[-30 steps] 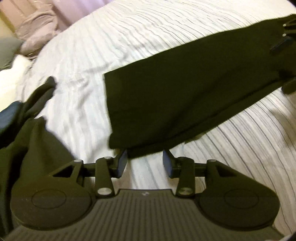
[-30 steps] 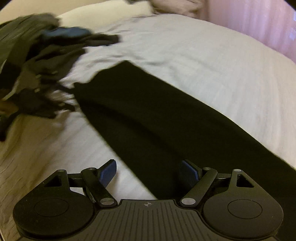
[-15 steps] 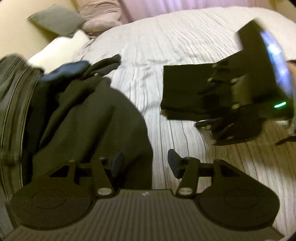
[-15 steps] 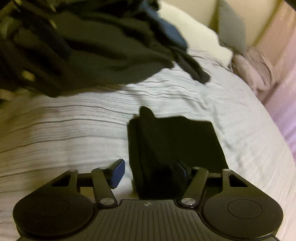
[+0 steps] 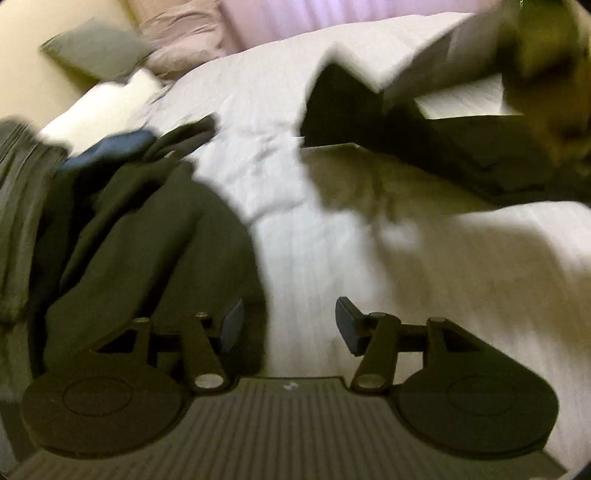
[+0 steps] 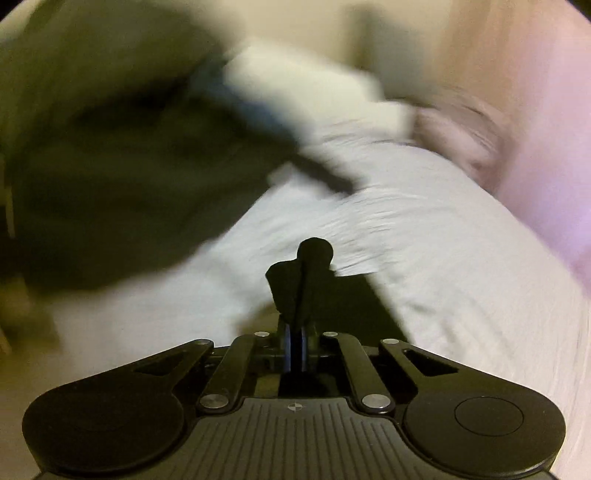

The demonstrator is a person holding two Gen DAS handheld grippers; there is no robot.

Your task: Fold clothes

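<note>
A folded black garment [image 5: 461,147] hangs lifted above the white striped bed cover [image 5: 332,277] at the upper right of the left wrist view, and it casts a shadow below. In the right wrist view my right gripper [image 6: 295,343] is shut on a bunched edge of the black garment [image 6: 299,284], which sticks up past the pads. The right gripper's body is a dark blur at the top right of the left wrist view. My left gripper [image 5: 290,317] stands open over the bed with nothing between its fingers, beside a pile of dark clothes [image 5: 129,221].
The pile of dark clothes [image 6: 110,166] fills the left of both views, with a blue piece on top. A white pillow [image 5: 103,107], a grey pillow [image 5: 96,48] and pink bedding [image 5: 184,33] lie at the far end. Both views are motion-blurred.
My right gripper has shut on the black garment's edge and raised it off the bed. The left gripper swung away from the garment toward the clothes pile and stays open.
</note>
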